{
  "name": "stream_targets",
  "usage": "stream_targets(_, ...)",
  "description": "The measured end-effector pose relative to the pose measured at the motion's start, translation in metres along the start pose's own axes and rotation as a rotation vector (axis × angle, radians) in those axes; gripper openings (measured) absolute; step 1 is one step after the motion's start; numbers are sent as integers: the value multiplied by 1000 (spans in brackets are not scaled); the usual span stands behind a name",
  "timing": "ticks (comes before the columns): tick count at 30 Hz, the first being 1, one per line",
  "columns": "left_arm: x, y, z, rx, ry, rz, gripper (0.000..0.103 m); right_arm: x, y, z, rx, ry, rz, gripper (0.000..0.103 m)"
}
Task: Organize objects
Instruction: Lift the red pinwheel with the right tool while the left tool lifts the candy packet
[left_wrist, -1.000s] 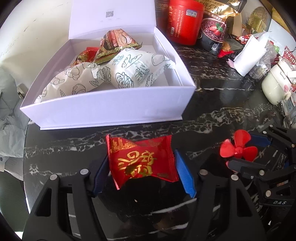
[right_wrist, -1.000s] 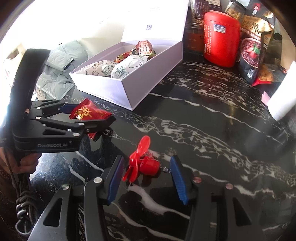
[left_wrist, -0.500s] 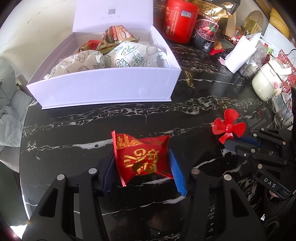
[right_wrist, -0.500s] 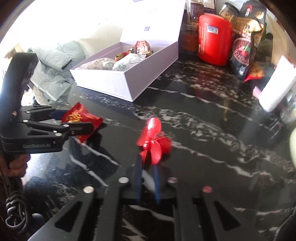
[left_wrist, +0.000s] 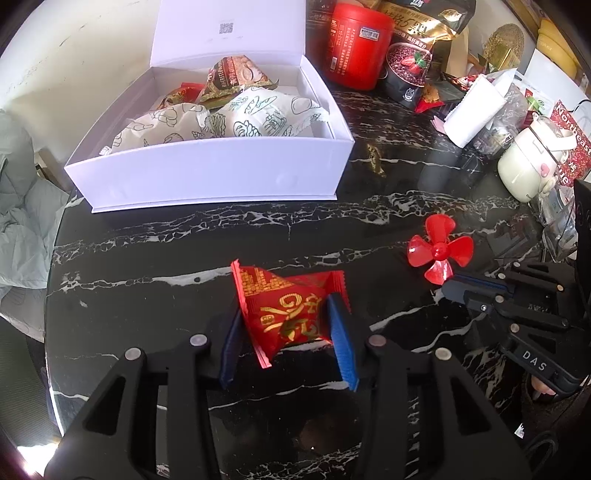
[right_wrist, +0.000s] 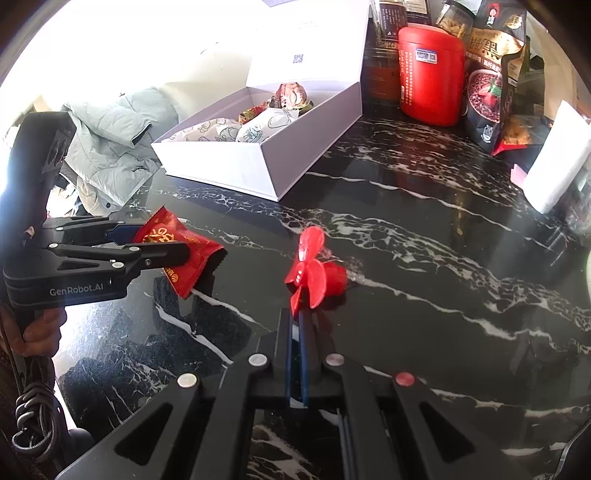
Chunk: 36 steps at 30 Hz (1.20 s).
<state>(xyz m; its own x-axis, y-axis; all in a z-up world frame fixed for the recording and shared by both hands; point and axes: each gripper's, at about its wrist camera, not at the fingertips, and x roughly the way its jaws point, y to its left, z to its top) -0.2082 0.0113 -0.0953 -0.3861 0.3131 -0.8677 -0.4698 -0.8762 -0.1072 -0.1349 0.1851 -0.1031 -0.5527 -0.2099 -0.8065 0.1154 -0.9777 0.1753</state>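
Note:
A red snack packet (left_wrist: 288, 295) with gold lettering sits between the blue pads of my left gripper (left_wrist: 286, 317). Its jaws are closing and the pads press the packet's sides. In the right wrist view the left gripper (right_wrist: 155, 242) holds the packet (right_wrist: 184, 254) just above the black marble table (right_wrist: 406, 229). My right gripper (right_wrist: 296, 317) is shut, pinching one blade of a small red propeller (right_wrist: 314, 273), which stands tilted on the table. In the left wrist view the propeller (left_wrist: 439, 251) is to the right. Behind both stands an open white box (left_wrist: 221, 177) with several wrapped snacks.
A red canister (left_wrist: 358, 55), dark snack bags (left_wrist: 417, 55), a white paper pack (left_wrist: 476, 110) and a cream pot (left_wrist: 528, 170) crowd the back right. A pale green jacket (right_wrist: 114, 147) lies off the table's left edge. A person's hand (right_wrist: 37, 332) grips the left handle.
The left jaws narrowed onto the red packet and drew back from the box. The right jaws went from open around the propeller to shut on one blade.

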Motion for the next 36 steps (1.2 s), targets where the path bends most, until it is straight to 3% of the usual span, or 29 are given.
stream_targets(4,-1,-1,-2,6,1,-5,41,-4,-1,1,13,-14,-7,13)
stream_targets(6,-1,0,-2,4,1,-7,41,-7,1,1,5,-31,-19,30)
stream_targets(14,0,1,-3,-7,4,-18,41,-14,-1,8,-8,-123,-89,32)
stream_targets(16,0,2,-3,-8,4,-19,41,-10,-3,10,5,-115,-93,20)
stream_targets(17,0,2,-3,-12,4,-21,41,-10,-4,10,8,-110,-82,7)
stream_targets(23,1,0,-4,-20,6,-26,42,-12,-1,8,-5,-114,-27,2)
stream_targets(36,-5,-4,-3,-22,-7,-34,37,-28,7,8,-18,-134,-17,2)
